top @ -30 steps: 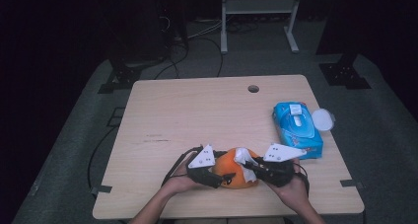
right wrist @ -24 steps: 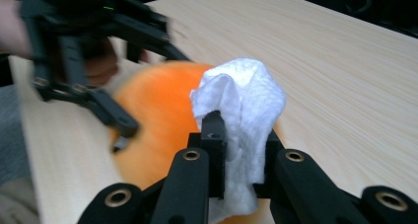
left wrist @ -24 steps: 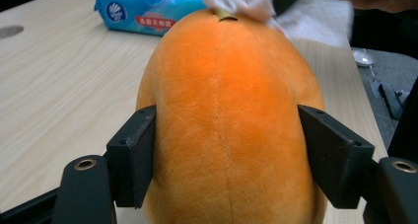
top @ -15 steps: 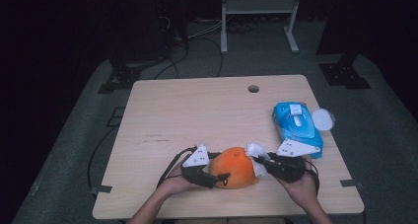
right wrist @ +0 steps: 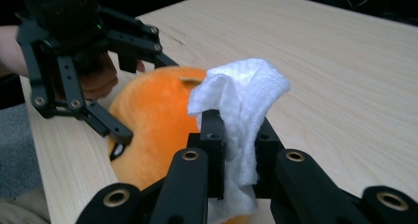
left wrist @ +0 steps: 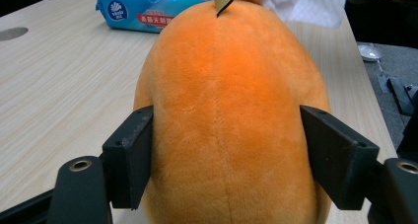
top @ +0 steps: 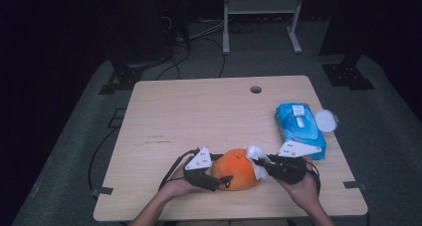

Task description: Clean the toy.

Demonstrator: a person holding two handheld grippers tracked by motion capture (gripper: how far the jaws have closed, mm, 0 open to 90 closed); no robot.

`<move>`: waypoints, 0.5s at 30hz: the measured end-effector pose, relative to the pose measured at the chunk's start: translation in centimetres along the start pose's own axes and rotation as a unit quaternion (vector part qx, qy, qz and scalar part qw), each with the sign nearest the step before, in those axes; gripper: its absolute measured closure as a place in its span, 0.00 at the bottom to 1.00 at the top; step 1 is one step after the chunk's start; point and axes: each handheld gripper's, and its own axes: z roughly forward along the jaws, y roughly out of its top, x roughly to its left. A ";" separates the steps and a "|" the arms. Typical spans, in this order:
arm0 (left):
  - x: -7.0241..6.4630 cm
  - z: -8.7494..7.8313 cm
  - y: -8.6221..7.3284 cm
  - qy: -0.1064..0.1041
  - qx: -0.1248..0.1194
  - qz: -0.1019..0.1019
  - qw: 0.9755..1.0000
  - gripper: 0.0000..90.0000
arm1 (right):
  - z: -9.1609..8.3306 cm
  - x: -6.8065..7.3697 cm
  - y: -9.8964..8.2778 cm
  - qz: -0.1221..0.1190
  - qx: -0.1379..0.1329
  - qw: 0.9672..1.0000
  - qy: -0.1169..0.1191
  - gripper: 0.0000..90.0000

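An orange plush toy (top: 238, 169) lies near the table's front edge. My left gripper (top: 219, 169) holds its left end. In the left gripper view the two black pads (left wrist: 129, 160) press on the toy (left wrist: 231, 100) from both sides; the jaws have just been opening a little with the toy still between them. My right gripper (top: 260, 163) comes in from the right, shut on a crumpled white wipe (top: 256, 155). In the right gripper view the wipe (right wrist: 241, 86) stands up between the jaws, right against the toy (right wrist: 153, 110).
A blue pack of wet wipes (top: 300, 126) lies at the table's right edge, with a white round lid (top: 326, 120) beside it. The wooden table (top: 199, 116) has a cable hole (top: 256, 89) near its far edge. A dark floor and metal stands surround it.
The right gripper with the wipe has shifted slightly to the right, so more of the toy's top shows. The left hand has stayed put.
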 end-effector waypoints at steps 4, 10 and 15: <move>0.0 0.1 0.1 0.005 -0.002 -0.002 1.000 0.29 | -0.3 -1.1 -0.4 0.018 0.007 1.000 -0.009 0.89; -1.3 0.7 0.9 0.014 0.006 0.036 0.999 0.28 | -0.2 0.9 1.0 -0.008 -0.008 1.000 0.013 0.89; -1.1 0.6 0.9 0.014 0.005 0.032 0.999 0.28 | 0.4 0.4 0.4 -0.013 0.018 1.000 0.004 0.89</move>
